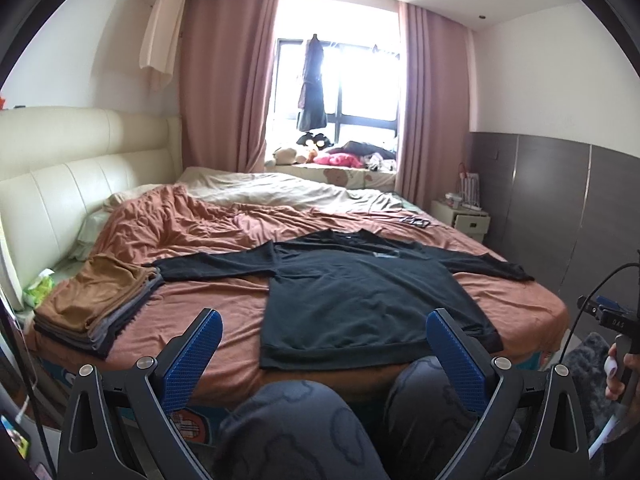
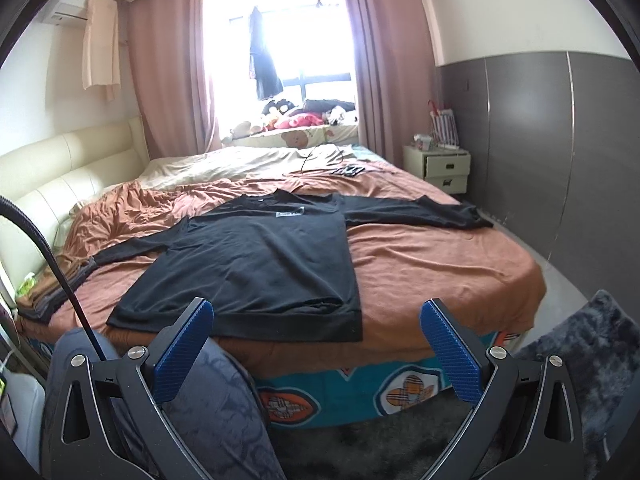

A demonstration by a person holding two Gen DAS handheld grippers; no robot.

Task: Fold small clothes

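A black long-sleeved shirt (image 1: 352,292) (image 2: 256,256) lies flat on the orange bedsheet (image 1: 224,300) (image 2: 432,260), sleeves spread to both sides, hem toward me. My left gripper (image 1: 324,320) is open, held back from the bed above the person's knees, short of the hem. My right gripper (image 2: 316,312) is open too, empty, near the foot edge of the bed at the hem's right end. A stack of folded clothes (image 1: 96,304) (image 2: 52,288), brown on top, rests at the bed's left side, with the shirt's left cuff touching it.
A cream headboard (image 1: 80,184) runs along the left. A white nightstand (image 2: 438,168) stands by the grey wall at right. Black items (image 2: 348,171) lie farther up the bed. A dark fluffy rug (image 2: 580,352) covers the floor at right. The person's patterned knees (image 1: 300,424) sit below.
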